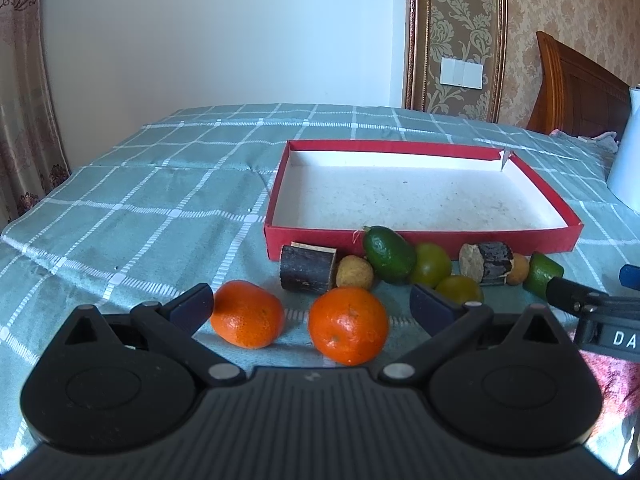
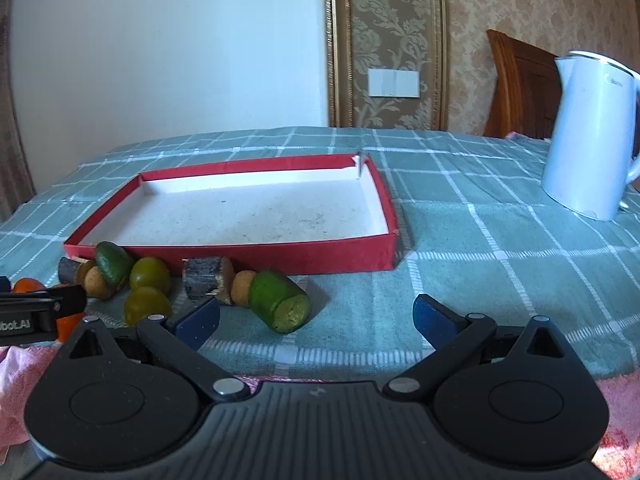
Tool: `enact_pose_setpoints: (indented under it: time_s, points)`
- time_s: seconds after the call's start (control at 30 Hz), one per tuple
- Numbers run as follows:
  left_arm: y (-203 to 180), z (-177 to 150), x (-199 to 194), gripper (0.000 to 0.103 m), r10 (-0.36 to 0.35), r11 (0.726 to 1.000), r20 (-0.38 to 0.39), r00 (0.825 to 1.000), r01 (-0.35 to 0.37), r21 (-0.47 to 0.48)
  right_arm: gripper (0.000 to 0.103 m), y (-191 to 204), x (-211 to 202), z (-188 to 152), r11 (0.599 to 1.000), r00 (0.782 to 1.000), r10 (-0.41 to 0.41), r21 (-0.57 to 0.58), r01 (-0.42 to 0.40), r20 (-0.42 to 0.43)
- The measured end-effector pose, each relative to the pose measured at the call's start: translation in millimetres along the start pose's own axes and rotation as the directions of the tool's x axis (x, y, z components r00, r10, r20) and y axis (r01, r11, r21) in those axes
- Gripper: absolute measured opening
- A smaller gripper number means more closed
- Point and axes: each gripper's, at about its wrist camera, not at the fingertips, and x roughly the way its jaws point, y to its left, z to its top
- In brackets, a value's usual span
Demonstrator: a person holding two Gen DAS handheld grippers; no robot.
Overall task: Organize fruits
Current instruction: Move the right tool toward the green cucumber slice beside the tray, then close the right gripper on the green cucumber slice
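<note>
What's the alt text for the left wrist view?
The open left gripper hovers low over two oranges on a green checked cloth. Behind them, limes, small tan fruits and dark cane pieces line an empty red tray. The right gripper's fingers enter at right.

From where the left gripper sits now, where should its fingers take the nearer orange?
Grip the nearer orange across its widest middle, coming straight forward and low. It sits clear on the cloth between the open fingers of the left gripper; the other orange lies close on its left, so watch it.
</note>
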Motion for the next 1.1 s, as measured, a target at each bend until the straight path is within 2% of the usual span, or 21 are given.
enact_pose_setpoints:
  time_s: [0.23, 0.37, 0.5, 0.63, 0.73, 1.07, 1.1]
  points:
    - [3, -2, -3, 0.103, -0.004, 1.0, 0.003, 1.0, 0.004, -0.005, 0.103, -8, -6, -1, 1.0, 1.0, 0.005, -0.001, -0.005, 0.028]
    - [5, -4, -1, 0.103, -0.007, 1.0, -0.008, 1.0, 0.007, -0.013, 0.103, -22, -10, -4, 0.999, 0.999, 0.035, 0.01, -0.035, 0.026]
    - [7, -7, 1, 0.103, -0.007, 1.0, -0.016, 1.0, 0.007, -0.01, 0.086, -31, -6, -5, 0.997, 0.998, 0.066, 0.028, -0.066, 0.001]
    - [10, -8, 0, 0.103, -0.011, 1.0, -0.012, 1.0, 0.011, -0.013, 0.067, -27, 2, -6, 0.994, 0.993, 0.11, -0.003, -0.11, -0.034]
    - [15, -9, -2, 0.103, -0.016, 1.0, -0.01, 1.0, 0.016, -0.022, 0.063, -20, 5, -4, 0.988, 0.989, 0.144, -0.042, -0.146, -0.045]
    - [28, -15, -11, 0.103, -0.025, 0.999, -0.003, 1.0, 0.025, -0.032, 0.063, -8, 17, 6, 0.981, 0.989, 0.143, -0.122, -0.147, -0.048]
    - [30, -16, -12, 0.103, -0.025, 0.999, -0.003, 1.0, 0.025, -0.035, 0.059, -7, 20, 6, 0.98, 0.988, 0.147, -0.127, -0.153, -0.053]
